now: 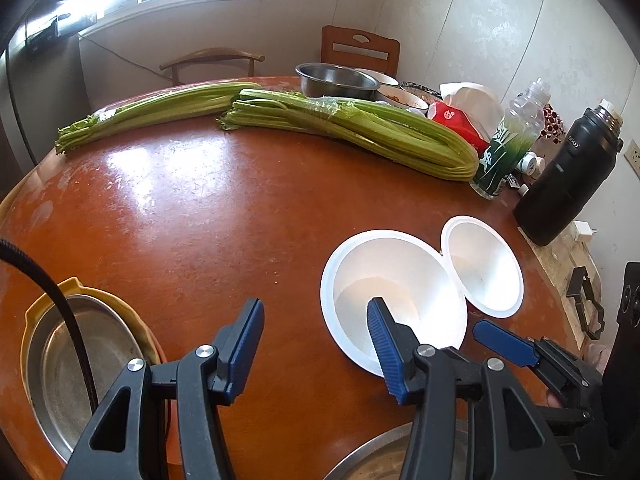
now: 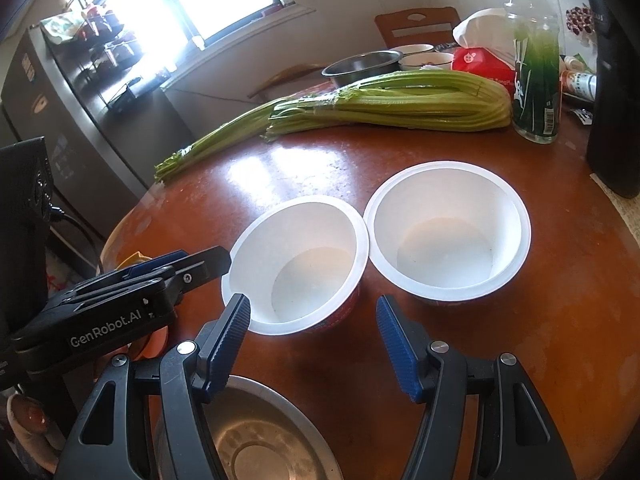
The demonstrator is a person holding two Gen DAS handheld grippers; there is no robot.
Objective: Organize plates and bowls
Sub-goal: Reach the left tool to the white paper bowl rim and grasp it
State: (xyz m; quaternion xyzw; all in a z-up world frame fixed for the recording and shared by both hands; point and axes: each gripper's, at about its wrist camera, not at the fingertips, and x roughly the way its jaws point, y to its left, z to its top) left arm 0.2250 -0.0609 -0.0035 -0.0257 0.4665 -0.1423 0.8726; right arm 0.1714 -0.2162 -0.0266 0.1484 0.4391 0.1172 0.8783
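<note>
Two white disposable bowls stood side by side on the round reddish tabletop [image 2: 304, 168], rims touching: the nearer bowl [image 2: 298, 264] and the farther bowl [image 2: 448, 232], both upright and holding nothing but a faint residue on their floors. The step in hand looked like the approach to nesting them. The left gripper [image 1: 316, 330] hung over the tabletop with its jaws parted and nothing between them, one pad above the nearer bowl's rim. The right gripper [image 2: 314, 332] hovered just short of the same bowl, jaws apart and holding nothing. The next move probably called for one pair of jaws to straddle a bowl wall, close, lift and set it inside the other. A steel plate [image 2: 256, 440] lay empty below the right gripper; another steel dish [image 1: 76, 364] sat inside a yellow one at the left edge.
</note>
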